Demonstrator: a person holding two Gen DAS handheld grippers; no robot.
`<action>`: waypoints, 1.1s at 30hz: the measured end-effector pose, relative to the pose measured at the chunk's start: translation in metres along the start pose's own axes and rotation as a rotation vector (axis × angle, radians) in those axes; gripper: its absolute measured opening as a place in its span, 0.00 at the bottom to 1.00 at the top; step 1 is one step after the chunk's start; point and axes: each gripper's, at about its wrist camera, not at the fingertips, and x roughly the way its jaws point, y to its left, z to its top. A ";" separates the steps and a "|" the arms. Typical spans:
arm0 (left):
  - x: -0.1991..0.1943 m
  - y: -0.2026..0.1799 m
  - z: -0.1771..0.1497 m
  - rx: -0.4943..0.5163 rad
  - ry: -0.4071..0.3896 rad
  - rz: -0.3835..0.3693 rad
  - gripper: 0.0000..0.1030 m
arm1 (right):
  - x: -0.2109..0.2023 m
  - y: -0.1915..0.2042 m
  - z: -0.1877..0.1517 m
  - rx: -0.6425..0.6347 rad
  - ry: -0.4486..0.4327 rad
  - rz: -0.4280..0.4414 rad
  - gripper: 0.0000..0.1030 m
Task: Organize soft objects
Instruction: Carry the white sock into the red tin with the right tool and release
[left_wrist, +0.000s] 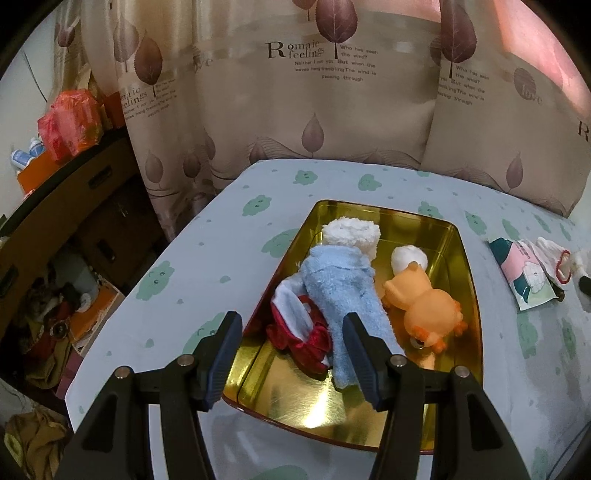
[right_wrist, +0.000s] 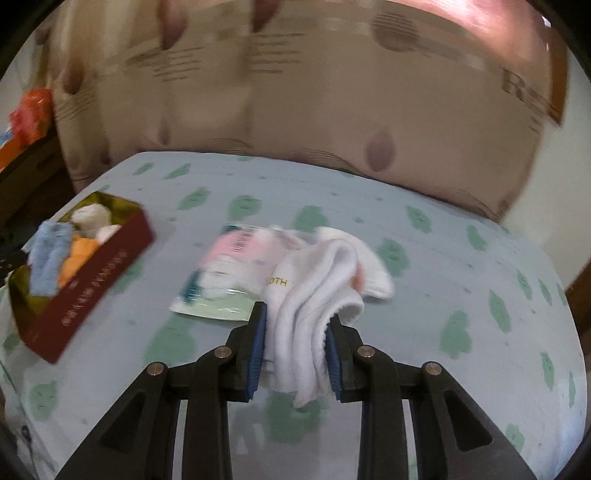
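**White cloth clamped on the right, tin of soft toys under the left**

Fingers of the right gripper (right_wrist: 295, 328) are closed on a white cloth (right_wrist: 314, 295), which bunches between the blue pads (right_wrist: 258, 347) at lower centre of the right wrist view. The cloth's folds run along the fingers, up the frame, and its free end flops toward the right; gold letters "OTH" show on it. Just behind it, touching, lies a pink-and-green packet (right_wrist: 218, 280) flat on the green-patterned tablecloth (right_wrist: 461, 266). This view is blurred.

The left gripper (left_wrist: 291, 332) stands wide apart, grasping nothing, above the near end of a gold-lined tin (left_wrist: 465, 266), which sits at centre frame with its long axis running up the picture. Inside, a blue fleece toy (left_wrist: 340, 295) lies lengthwise, its near end by the right finger, though whether they touch cannot be told. A red cloth (left_wrist: 295, 332) lies to its left, a white fluffy roll (left_wrist: 351, 232) at its far end, and an orange rubber duck (left_wrist: 424, 306) and a white ball (left_wrist: 408, 258) to its right.
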 end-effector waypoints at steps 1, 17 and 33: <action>0.000 0.001 0.000 0.002 -0.001 0.001 0.56 | 0.000 0.008 0.002 -0.013 -0.001 0.011 0.26; -0.001 0.014 0.004 -0.056 -0.009 0.014 0.56 | 0.012 0.127 0.035 -0.167 -0.010 0.186 0.26; 0.002 0.068 0.008 -0.256 -0.012 0.088 0.56 | 0.017 0.224 0.049 -0.242 -0.006 0.356 0.26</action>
